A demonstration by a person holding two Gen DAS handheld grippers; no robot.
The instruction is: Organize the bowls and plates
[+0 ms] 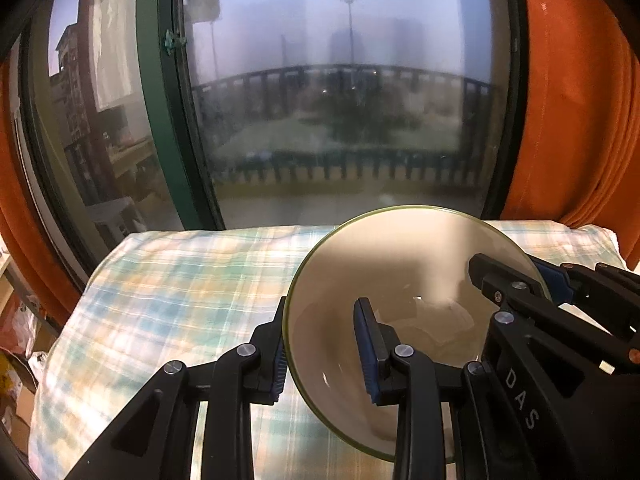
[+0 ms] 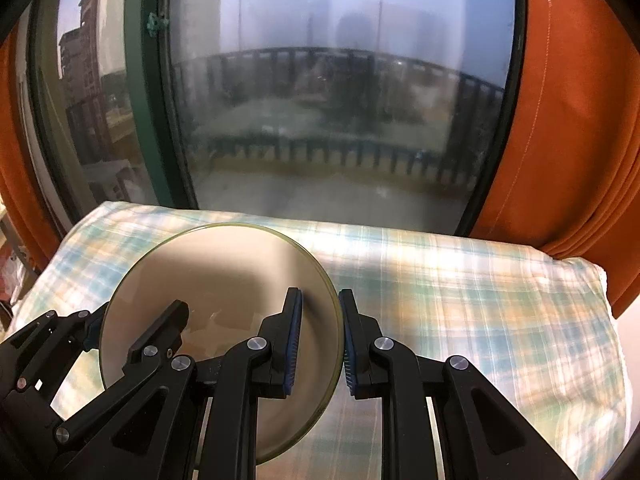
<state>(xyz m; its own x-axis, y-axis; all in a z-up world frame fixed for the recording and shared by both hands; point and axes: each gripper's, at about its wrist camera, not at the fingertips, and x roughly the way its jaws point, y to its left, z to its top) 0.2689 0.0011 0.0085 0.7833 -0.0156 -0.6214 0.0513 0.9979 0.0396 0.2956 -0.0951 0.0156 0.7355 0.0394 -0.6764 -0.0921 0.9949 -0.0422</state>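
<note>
One cream bowl (image 1: 400, 272) with a thin green rim hangs tilted above the plaid cloth, held from both sides. My left gripper (image 1: 324, 354) is shut on the bowl's left wall, one blue pad inside and one outside. My right gripper (image 1: 514, 274) clamps the opposite wall at the right of that view. In the right wrist view the same bowl (image 2: 224, 272) sits left of centre. There my right gripper (image 2: 322, 336) is shut on its right wall, and my left gripper (image 2: 138, 318) grips the far left wall. The bowl is empty inside.
A surface covered with a pale plaid cloth (image 1: 180, 280) lies below the bowl and spreads wide to the right (image 2: 480, 300). Behind it stands a large green-framed window (image 1: 168, 120). Orange curtains (image 1: 580, 120) hang at both sides. Bags and boxes (image 1: 16, 360) sit low at the left.
</note>
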